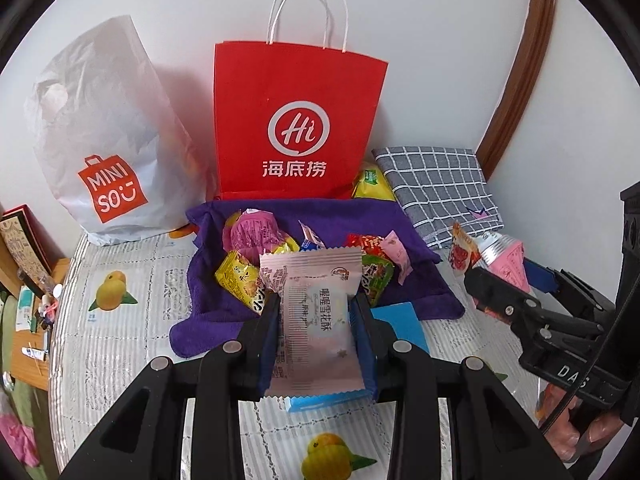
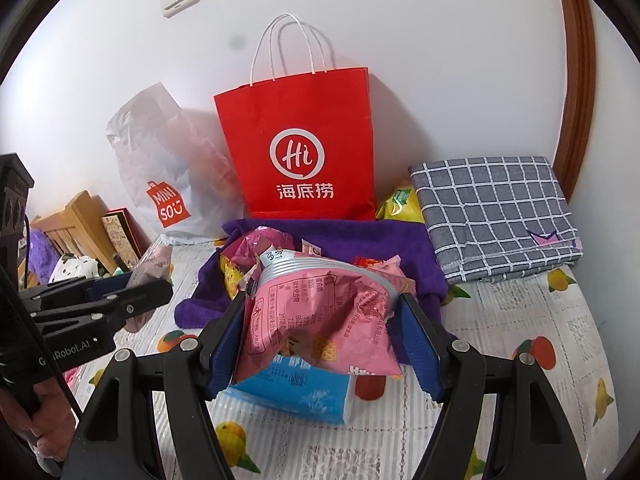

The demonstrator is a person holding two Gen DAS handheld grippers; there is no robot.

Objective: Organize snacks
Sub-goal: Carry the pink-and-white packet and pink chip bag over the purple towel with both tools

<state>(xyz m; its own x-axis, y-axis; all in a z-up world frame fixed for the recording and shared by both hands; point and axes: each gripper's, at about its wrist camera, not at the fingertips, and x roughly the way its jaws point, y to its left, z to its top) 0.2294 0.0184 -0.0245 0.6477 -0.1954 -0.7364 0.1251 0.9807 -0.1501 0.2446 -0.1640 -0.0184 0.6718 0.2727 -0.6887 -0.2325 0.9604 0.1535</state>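
Left wrist view shows my left hand-held gripper (image 1: 316,312) clamped on a flat pale-pink pastry packet (image 1: 316,312), pads pressing its two long edges so it stands lengthwise between the fingers and cannot flop. My right hand-held gripper (image 2: 324,320) is closed wider, on a crumpled pink snack bag (image 2: 320,320) with a silver crimped top; I judge the wide grip suits its puffy, yielding body, which would slip if only a corner were pinched.

Both packets hang above the front edge of the purple towel (image 1: 400,280), where the remaining small snacks (image 1: 248,240) lie heaped. A blue tissue pack (image 2: 296,392) sits on the fruit-print surface (image 1: 120,320) directly under my right hand-held gripper.

Behind the towel, the red paper bag (image 1: 296,120) stands upright against the wall, mouth open at the top with its white handles raised; to me it looks the likeliest place for these. The white plastic bag (image 1: 104,140) slumps to its left, the folded grey checked cloth (image 1: 436,188) lies to its right with a yellow-green packet (image 1: 372,184) wedged between.

Room above the heap is free, but the bag's rim is high and its handles could snag. My two hand-held grippers are near each other, so I'd go in one at a time.
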